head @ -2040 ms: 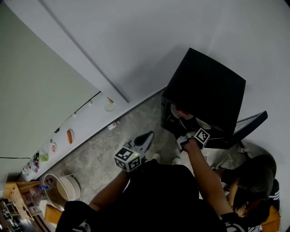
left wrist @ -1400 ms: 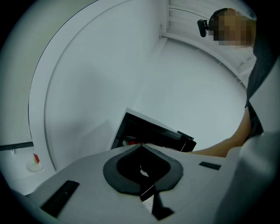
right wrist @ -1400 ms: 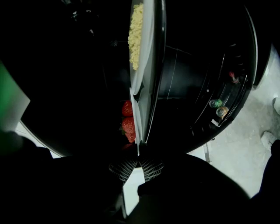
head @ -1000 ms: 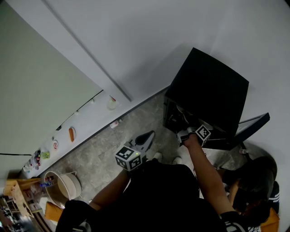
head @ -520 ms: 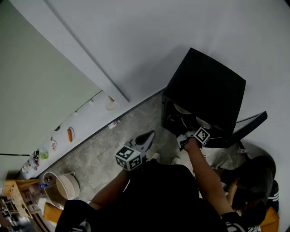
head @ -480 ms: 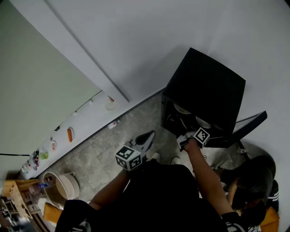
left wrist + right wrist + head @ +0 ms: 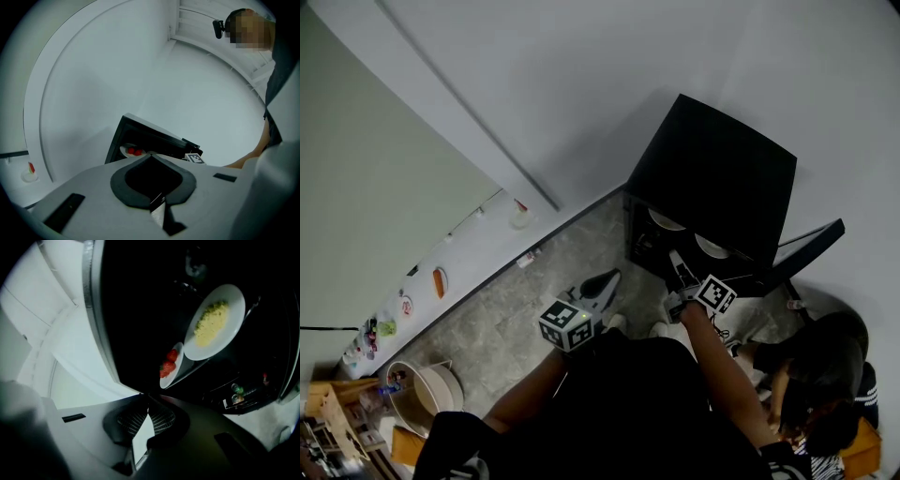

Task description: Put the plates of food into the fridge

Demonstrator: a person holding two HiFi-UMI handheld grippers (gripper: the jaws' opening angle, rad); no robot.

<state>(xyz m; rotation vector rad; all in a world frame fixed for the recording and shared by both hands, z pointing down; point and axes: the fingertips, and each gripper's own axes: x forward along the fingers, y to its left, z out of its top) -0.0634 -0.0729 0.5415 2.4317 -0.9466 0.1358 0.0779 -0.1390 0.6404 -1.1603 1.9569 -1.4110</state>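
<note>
From the head view, saw the black fridge (image 7: pixel 712 178) against the wall with its door (image 7: pixel 811 246) swung wide, the left claw (image 7: pixel 602 281) over the stone floor (image 7: pixel 506 319), the right claw (image 7: pixel 677 267) at the fridge's mouth. Through the left gripper view, found the left claw clenched on nothing, aimed toward the fridge. Through the right gripper view, caught the right claw just snapped closed, nothing between its jaws, with the plate of yellow food (image 7: pixel 213 322) and the plate of red fruit (image 7: pixel 171 364) close together inside the fridge.
</note>
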